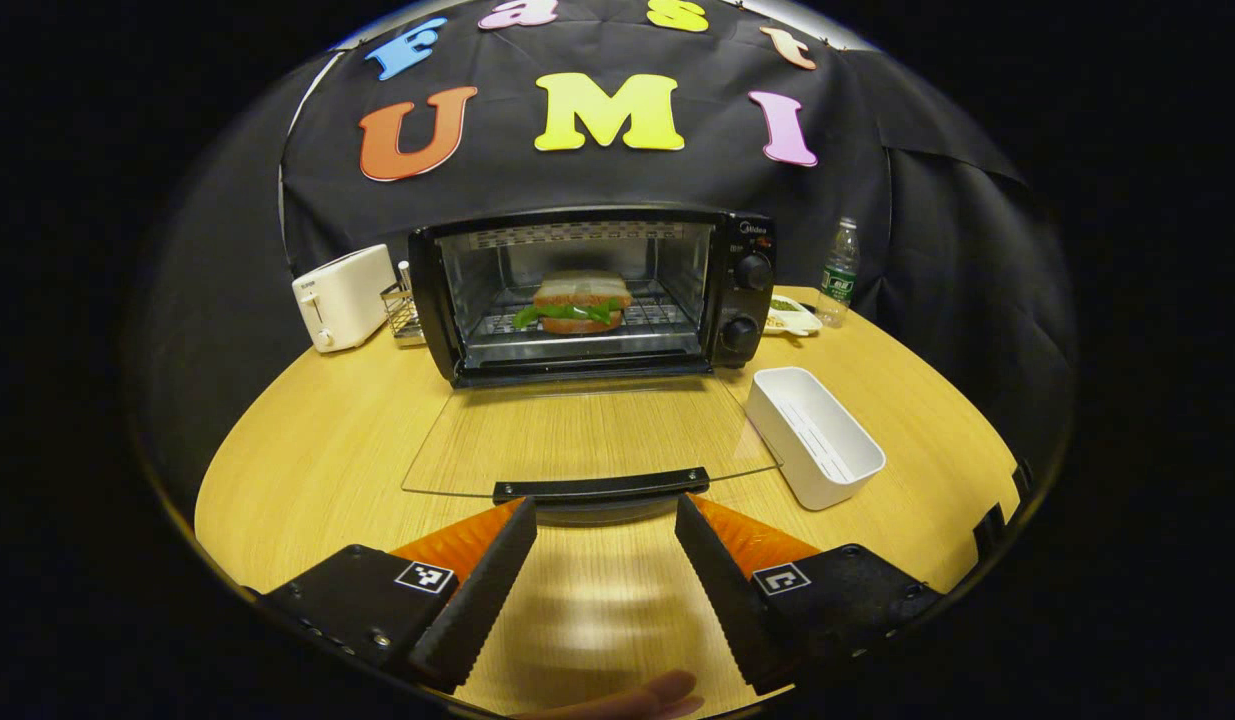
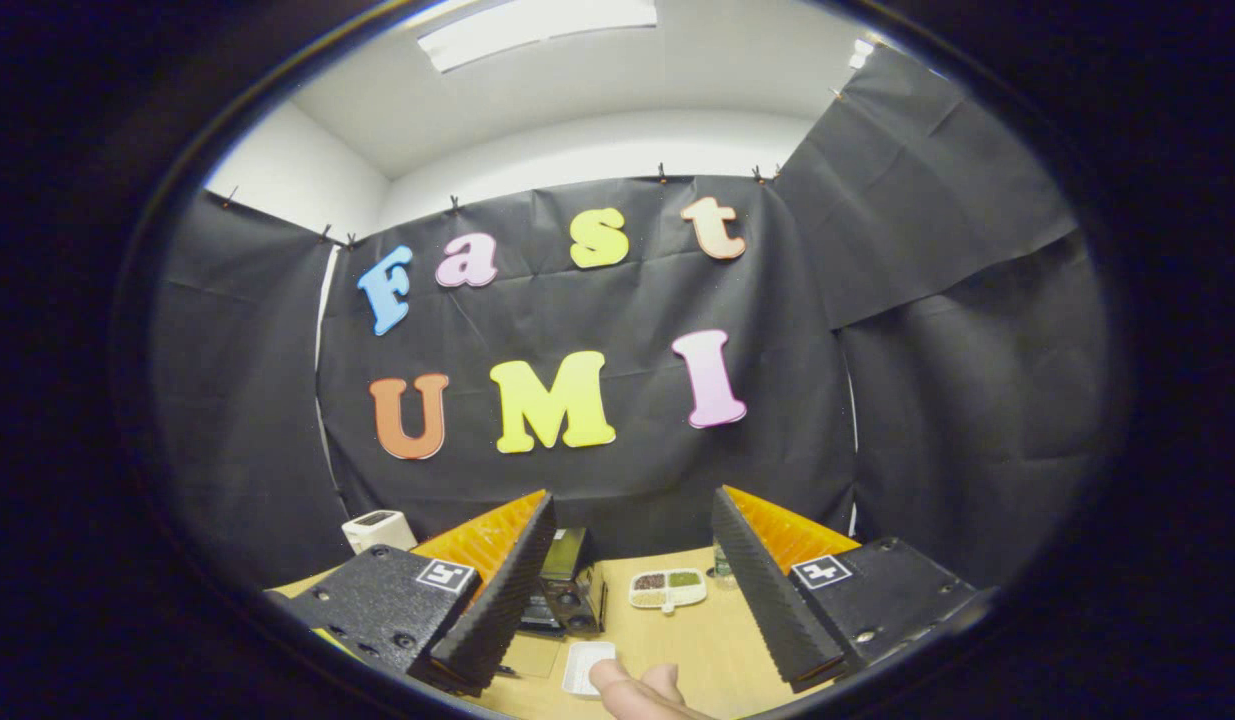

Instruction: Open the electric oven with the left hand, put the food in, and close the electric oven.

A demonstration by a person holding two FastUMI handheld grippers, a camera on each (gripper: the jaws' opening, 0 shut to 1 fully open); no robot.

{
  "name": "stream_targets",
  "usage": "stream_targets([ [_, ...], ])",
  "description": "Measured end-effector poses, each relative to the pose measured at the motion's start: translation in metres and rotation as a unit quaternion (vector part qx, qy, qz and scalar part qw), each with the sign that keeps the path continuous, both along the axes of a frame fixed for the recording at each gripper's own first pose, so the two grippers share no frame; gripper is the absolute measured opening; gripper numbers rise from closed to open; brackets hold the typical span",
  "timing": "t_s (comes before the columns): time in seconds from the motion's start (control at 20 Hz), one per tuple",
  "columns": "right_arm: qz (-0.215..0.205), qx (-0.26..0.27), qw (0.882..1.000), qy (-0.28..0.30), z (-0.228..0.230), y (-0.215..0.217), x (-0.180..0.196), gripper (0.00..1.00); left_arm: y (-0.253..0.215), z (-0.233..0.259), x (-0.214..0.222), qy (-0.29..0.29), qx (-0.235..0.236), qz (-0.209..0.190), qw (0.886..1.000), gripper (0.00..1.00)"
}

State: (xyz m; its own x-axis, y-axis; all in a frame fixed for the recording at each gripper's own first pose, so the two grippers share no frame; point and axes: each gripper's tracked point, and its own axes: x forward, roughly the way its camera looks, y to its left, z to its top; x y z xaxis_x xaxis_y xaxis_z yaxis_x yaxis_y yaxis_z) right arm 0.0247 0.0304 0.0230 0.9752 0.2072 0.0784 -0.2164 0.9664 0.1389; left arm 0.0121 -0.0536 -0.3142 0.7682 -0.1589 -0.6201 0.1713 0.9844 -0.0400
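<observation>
Looking along the left gripper (image 1: 605, 512) in the left gripper view, its two fingers stand wide apart with nothing between them, poised just in front of the dark handle (image 1: 600, 487) of the oven door (image 1: 587, 432). That glass door lies folded fully down, flat over the wooden table (image 1: 307, 460). The electric oven (image 1: 594, 295) stands open at the back of the table, and the food, a sandwich (image 1: 580, 301) with green leaves showing, sits on the wire rack inside it. A white toaster (image 1: 342, 296) stands to the left of the oven with a small wire rack (image 1: 403, 312) between them. To the right of the door lies an empty white rectangular tray (image 1: 815, 434); behind it sit a small divided dish (image 1: 792, 314) and a plastic bottle (image 1: 838, 271). A fingertip (image 1: 647, 695) shows at the bottom edge.

From the right gripper view, the right gripper (image 2: 629, 560) is raised high and aimed at the booth's wall, fingers spread wide and empty. Far below between them appear the oven (image 2: 564, 585), the divided dish (image 2: 667, 588) and the white tray (image 2: 587, 666), with the toaster (image 2: 377, 529) at left. A hand (image 2: 642, 690) shows at the bottom.
</observation>
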Motion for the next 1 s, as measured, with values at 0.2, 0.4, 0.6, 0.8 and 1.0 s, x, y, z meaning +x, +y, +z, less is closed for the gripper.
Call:
stream_targets([
  [0.2, -0.004, -0.007, 1.000, 0.000, -0.003, -0.009, 0.002, 1.00, -0.007, -0.016, 0.005, 0.023, 0.007, 0.003, 1.000, 0.94],
  [0.4, -0.011, -0.004, 1.000, 0.006, -0.010, -0.019, 0.009, 1.00, -0.008, -0.027, 0.008, 0.047, 0.021, 0.009, 0.999, 0.94],
  [0.6, -0.013, -0.001, 1.000, 0.028, -0.026, -0.026, 0.016, 1.00, -0.010, -0.034, 0.016, 0.051, 0.022, 0.018, 0.998, 0.95],
  [0.8, -0.013, -0.007, 0.999, 0.036, -0.032, -0.030, 0.023, 1.00, -0.007, -0.037, 0.023, 0.068, 0.019, 0.032, 0.997, 1.00],
  [1.0, -0.007, -0.011, 0.999, 0.045, -0.039, -0.028, 0.028, 0.89, -0.008, -0.032, 0.023, 0.069, 0.022, 0.031, 0.997, 0.95],
])
